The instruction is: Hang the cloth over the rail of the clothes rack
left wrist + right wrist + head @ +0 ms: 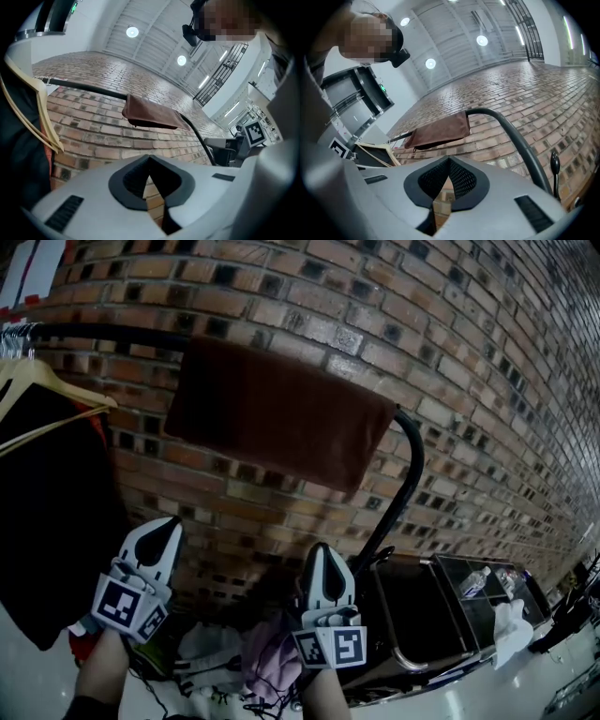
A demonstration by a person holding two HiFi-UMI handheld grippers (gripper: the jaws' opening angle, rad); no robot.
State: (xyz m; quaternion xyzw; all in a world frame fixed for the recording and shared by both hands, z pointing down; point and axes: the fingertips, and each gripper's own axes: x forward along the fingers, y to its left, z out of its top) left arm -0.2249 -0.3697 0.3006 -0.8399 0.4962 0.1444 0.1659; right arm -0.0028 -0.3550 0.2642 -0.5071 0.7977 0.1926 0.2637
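A brown cloth [281,413] hangs folded over the black rail [112,336] of the clothes rack, in front of a brick wall. It shows again as the cloth [152,115] in the left gripper view and the cloth [438,131] in the right gripper view. Below it my left gripper [161,532] and right gripper [322,559] point upward, well apart from the cloth. Both are shut with nothing between the jaws; the left gripper [149,161] and right gripper [449,163] tips meet in their own views.
A wooden hanger [42,381] with a dark garment [47,521] hangs at the rail's left end. The rack's curved black post [403,484] drops at the right. Clothes [272,652] lie heaped below, beside a cart [441,615].
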